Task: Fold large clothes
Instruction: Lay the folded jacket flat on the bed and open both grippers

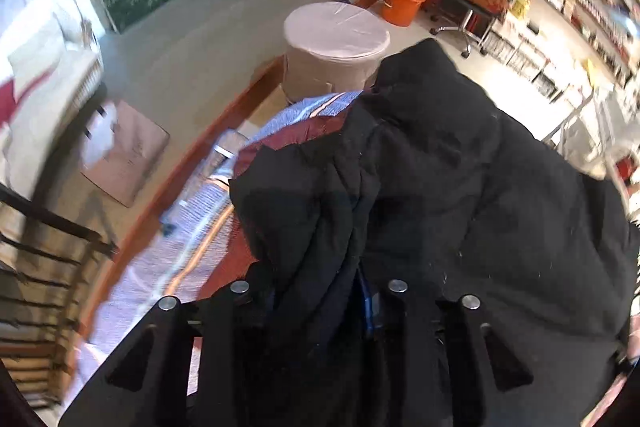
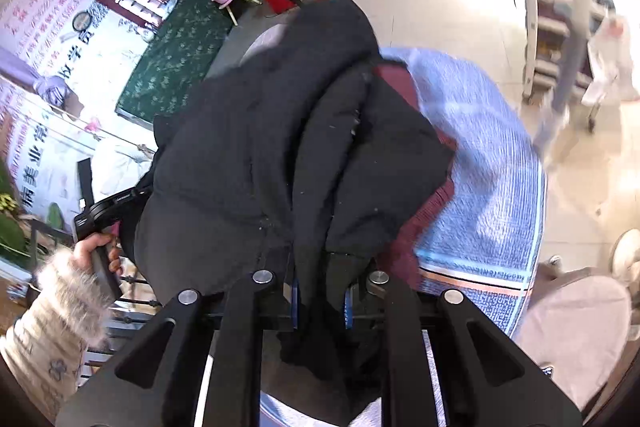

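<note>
The left gripper (image 1: 320, 291) has a bunched fold of the bulky black padded jacket (image 1: 460, 179) between its 2 jaws, which are nearly closed on it. At 9 o'clock of the jacket lies a blue striped woven cloth (image 1: 160, 267) with maroon panels. The right gripper (image 2: 320, 291) pinches another thick fold of the same jacket, jaws almost together. A hand (image 2: 94, 251) in a fuzzy cream sleeve (image 2: 52, 315) sits at 8 o'clock.

jacket (image 2: 256, 147) on blanket (image 2: 480, 167), stool (image 1: 336, 43) behind
</note>
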Tool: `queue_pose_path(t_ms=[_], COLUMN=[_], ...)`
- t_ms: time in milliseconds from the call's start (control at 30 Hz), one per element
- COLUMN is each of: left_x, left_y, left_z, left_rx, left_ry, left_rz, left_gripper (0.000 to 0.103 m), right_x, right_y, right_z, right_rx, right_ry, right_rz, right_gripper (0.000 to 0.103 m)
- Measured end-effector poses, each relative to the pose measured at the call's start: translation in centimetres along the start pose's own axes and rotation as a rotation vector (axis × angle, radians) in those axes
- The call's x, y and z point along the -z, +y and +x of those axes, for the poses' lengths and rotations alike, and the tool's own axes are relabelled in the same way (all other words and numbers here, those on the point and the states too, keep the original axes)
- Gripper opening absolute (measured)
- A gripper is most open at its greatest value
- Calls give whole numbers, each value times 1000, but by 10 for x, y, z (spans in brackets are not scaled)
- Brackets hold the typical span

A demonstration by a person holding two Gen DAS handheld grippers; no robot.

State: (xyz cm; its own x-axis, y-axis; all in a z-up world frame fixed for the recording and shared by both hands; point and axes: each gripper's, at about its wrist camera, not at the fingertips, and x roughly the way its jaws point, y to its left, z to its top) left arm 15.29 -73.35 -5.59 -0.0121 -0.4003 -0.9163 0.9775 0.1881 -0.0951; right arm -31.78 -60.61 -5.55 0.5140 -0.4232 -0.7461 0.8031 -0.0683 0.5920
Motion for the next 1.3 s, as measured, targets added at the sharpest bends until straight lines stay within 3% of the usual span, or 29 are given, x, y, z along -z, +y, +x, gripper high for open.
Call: queue_pose_path(t_ms=[100,267,467,533,600,667,867,933,1000,1133,1167,1233,1300], left_x=[7,12,9,9,12,19,73,102,128,177,186,201,208], left_y=[10,21,21,29,42,59,109,112,108,66,51,22,-2], left_z=[5,-2,-36,-56,-75,-94,-139,-150,-159,-173,-176,-180,-183], left_rx=[-5,-23,-140,-179,-211,-300,-462,-451,-418,-335,-338,-324,-250], left_ry=[8,12,-57,-97,-138,-157,-118,-87,-50,10,17,21,29], left_rz=[12,-20,25,6,-13,-30,-96,-107,-116,-79,-70,-61,-57], left_gripper=[32,44,61,79,80,81,81,83,86,93,94,96,96], right_x=[2,-1,-7,-12,-17,-21,-31,-36,-37,-30,-26,-17,-9], right_y=[0,-19,-16,-21,-19,-14,-17,-11,0,43,53,73,90], right_z=[5,22,17,16,13,5,-30,-46,-57,-66,-65,-61,-55], right_rx=[-6,-22,-4,-2,4,27,138,208,225,254,252,241,241], right_ry=[5,31,78,100,120,130,104,74,68,90,104,131,153], right_rz=[-25,100,86,120,118,92,83,35,-30,-208,-230,-252,-279], right_gripper=[16,18,32,36,40,42,51,54,74,77,86,87,87])
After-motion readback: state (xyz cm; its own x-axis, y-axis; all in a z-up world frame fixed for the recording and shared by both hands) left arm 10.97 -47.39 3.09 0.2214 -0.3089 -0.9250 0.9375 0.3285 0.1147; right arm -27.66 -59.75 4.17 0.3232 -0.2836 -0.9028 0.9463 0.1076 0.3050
